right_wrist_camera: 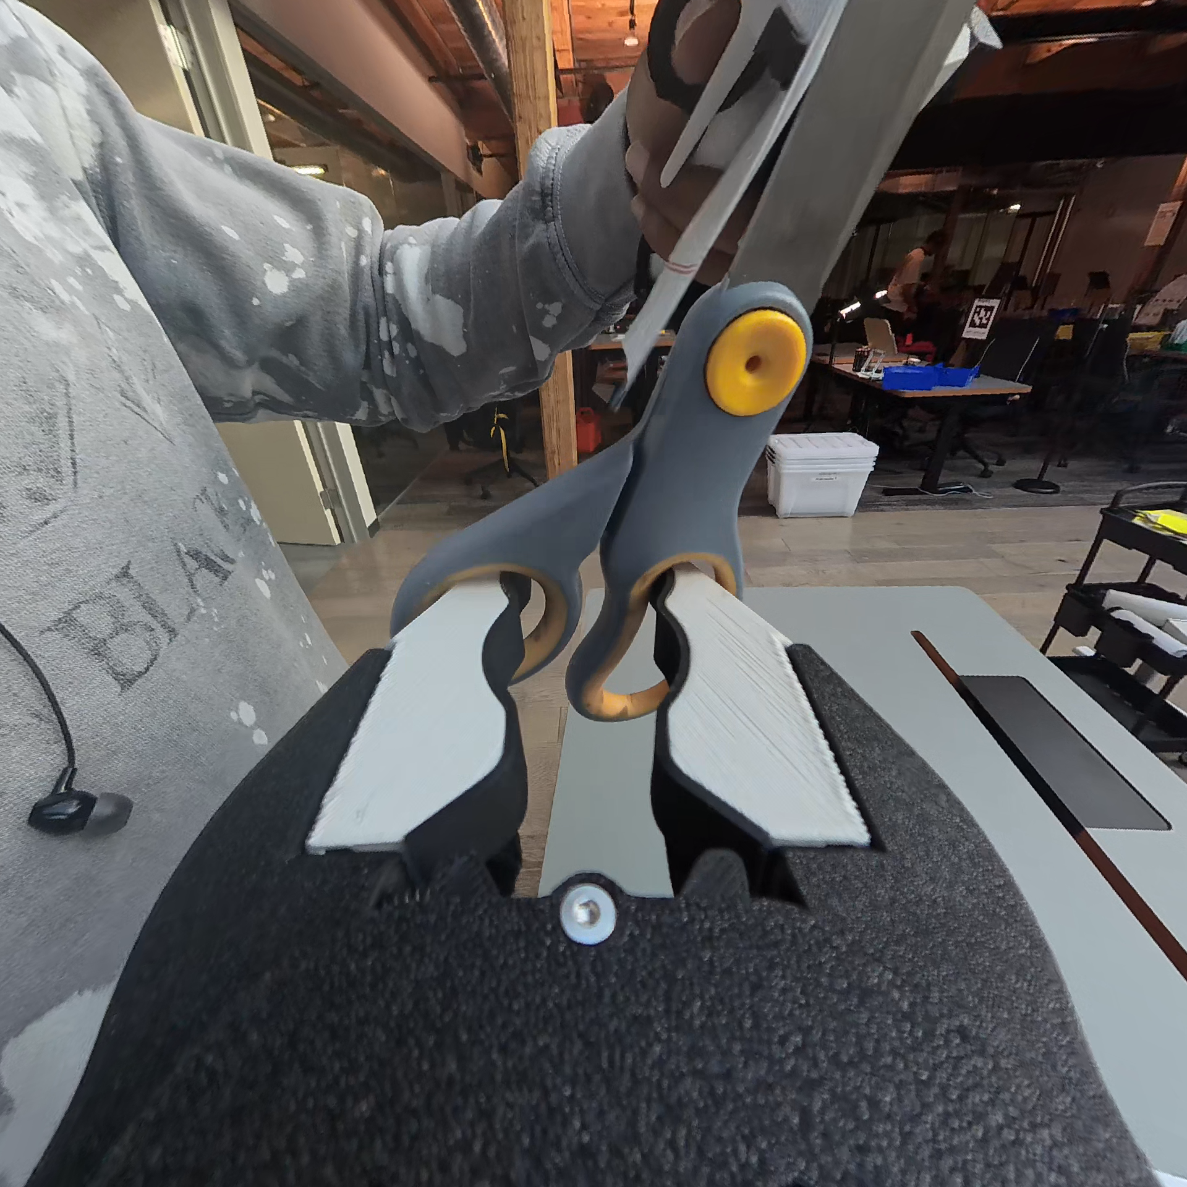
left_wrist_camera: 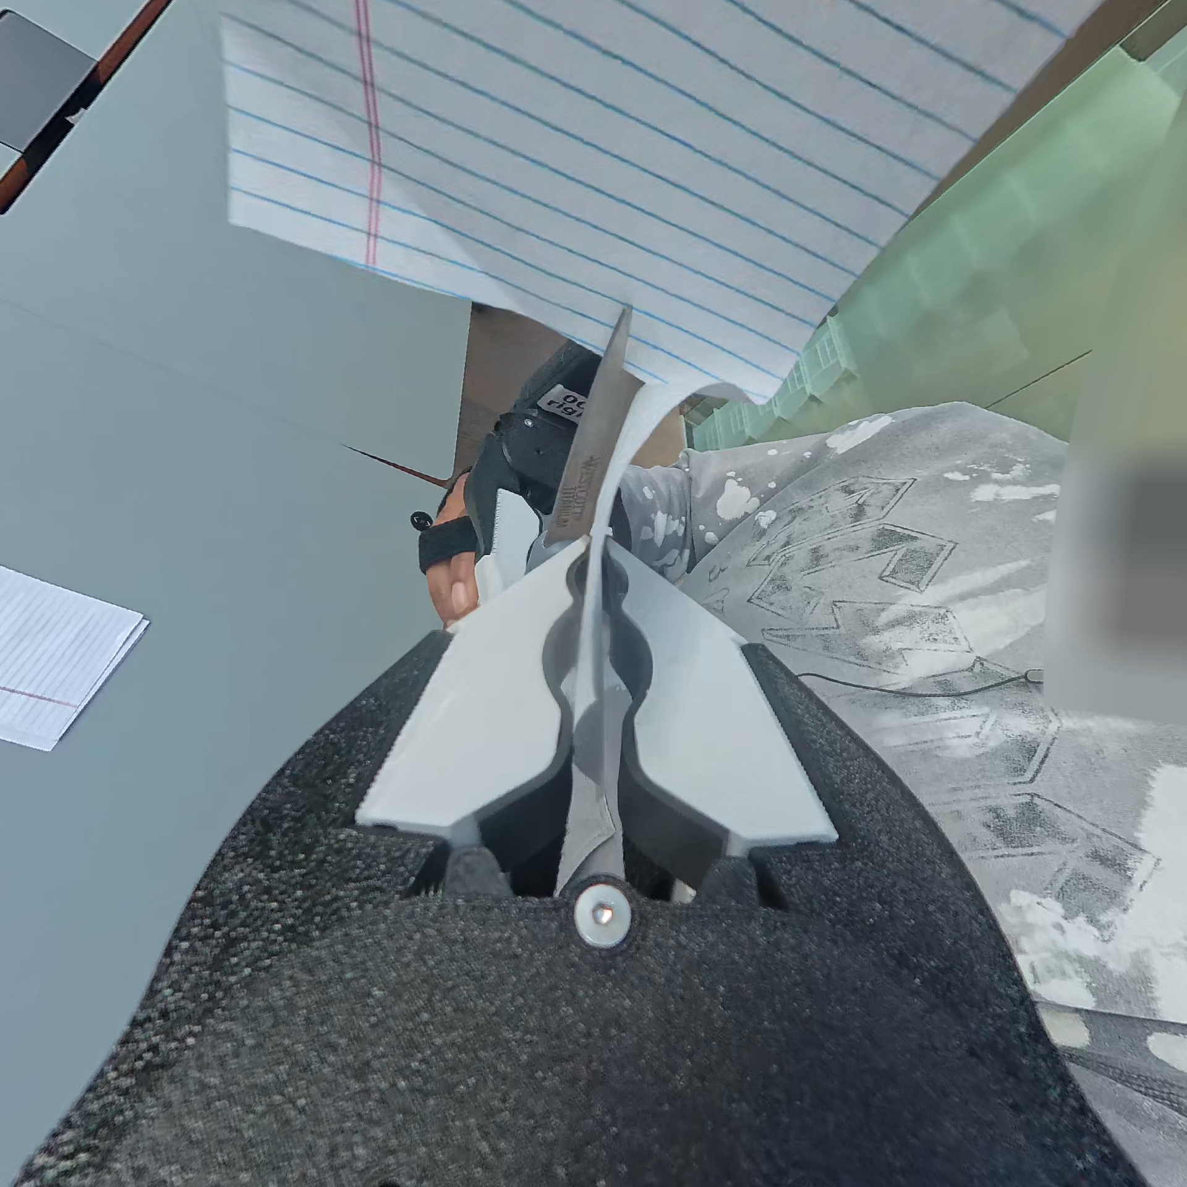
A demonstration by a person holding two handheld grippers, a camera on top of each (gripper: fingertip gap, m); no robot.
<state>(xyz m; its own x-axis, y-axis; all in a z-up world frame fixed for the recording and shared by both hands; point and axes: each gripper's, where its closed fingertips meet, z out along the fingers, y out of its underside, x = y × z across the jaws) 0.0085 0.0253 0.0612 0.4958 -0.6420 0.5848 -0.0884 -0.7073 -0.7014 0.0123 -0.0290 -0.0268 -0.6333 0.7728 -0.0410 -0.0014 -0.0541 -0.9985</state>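
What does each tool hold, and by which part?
The left tool is shut on the lined paper sheet, pinching its lower edge. The right tool holds the scissors: one finger goes through each handle loop.

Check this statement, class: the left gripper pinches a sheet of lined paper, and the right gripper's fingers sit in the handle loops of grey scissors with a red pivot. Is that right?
One detail is wrong: the pivot is yellow, not red, as the right wrist view shows. The rest stands: the left gripper pinches the lined paper, and the right gripper has its fingers in the handle loops of the grey scissors.
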